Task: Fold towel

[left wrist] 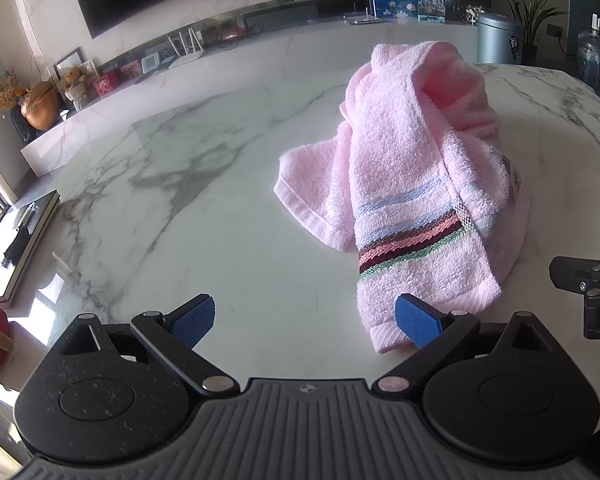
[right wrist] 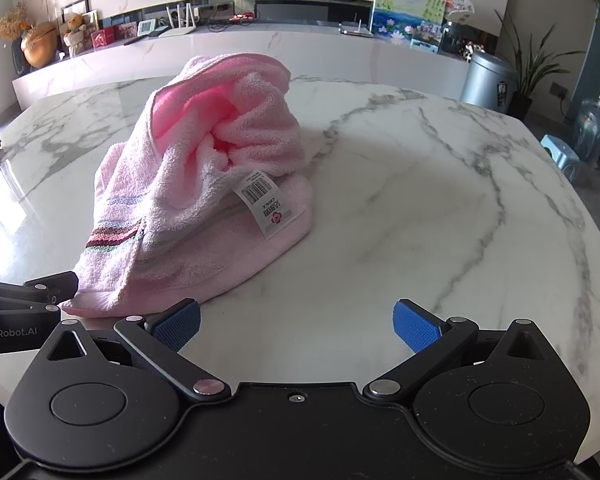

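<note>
A pink towel point(left wrist: 412, 168) with coloured stripes lies crumpled in a heap on the white marble table point(left wrist: 220, 200). In the right wrist view the same towel point(right wrist: 204, 184) shows a white barcode label point(right wrist: 266, 204). My left gripper point(left wrist: 305, 322) is open just in front of the towel's near striped end; its right blue pad point(left wrist: 416, 322) sits at that end's lower corner. My right gripper point(right wrist: 296, 326) is open too, with bare marble between its fingers and the towel's near edge just left of its left pad point(right wrist: 178, 324). Each gripper shows at the edge of the other's view.
A long marble ledge point(right wrist: 260, 40) behind the table carries a picture point(right wrist: 404, 20), a teddy bear point(right wrist: 74, 28) and a gold vase point(right wrist: 40, 44). A grey bin point(right wrist: 486, 80), a plant and a water bottle point(right wrist: 592, 128) stand far right. The table edge curves away at right.
</note>
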The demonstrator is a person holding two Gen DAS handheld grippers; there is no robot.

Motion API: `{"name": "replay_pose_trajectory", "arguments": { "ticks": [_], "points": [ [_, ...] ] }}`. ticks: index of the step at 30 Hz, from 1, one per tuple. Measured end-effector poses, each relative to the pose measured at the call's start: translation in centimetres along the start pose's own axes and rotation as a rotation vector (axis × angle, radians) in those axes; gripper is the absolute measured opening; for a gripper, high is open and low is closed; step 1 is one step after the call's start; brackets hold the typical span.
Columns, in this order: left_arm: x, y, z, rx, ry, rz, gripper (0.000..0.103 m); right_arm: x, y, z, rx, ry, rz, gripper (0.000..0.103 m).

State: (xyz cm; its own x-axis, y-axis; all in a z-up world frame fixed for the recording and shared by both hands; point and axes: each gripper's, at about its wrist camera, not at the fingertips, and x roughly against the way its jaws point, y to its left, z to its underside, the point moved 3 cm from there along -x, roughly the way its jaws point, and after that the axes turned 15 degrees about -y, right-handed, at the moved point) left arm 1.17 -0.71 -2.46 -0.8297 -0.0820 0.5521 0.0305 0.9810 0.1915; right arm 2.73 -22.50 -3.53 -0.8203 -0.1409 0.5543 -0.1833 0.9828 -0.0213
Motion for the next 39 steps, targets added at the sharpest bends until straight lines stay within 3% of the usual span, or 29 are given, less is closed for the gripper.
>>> {"name": "replay_pose_trajectory", "arguments": {
  "ticks": [39],
  "points": [
    [-0.07, 0.40, -0.16, 0.002, 0.009, 0.005, 0.098, 0.07, 0.52, -0.26, 0.040, 0.000, -0.004, 0.102]
  ]
}}
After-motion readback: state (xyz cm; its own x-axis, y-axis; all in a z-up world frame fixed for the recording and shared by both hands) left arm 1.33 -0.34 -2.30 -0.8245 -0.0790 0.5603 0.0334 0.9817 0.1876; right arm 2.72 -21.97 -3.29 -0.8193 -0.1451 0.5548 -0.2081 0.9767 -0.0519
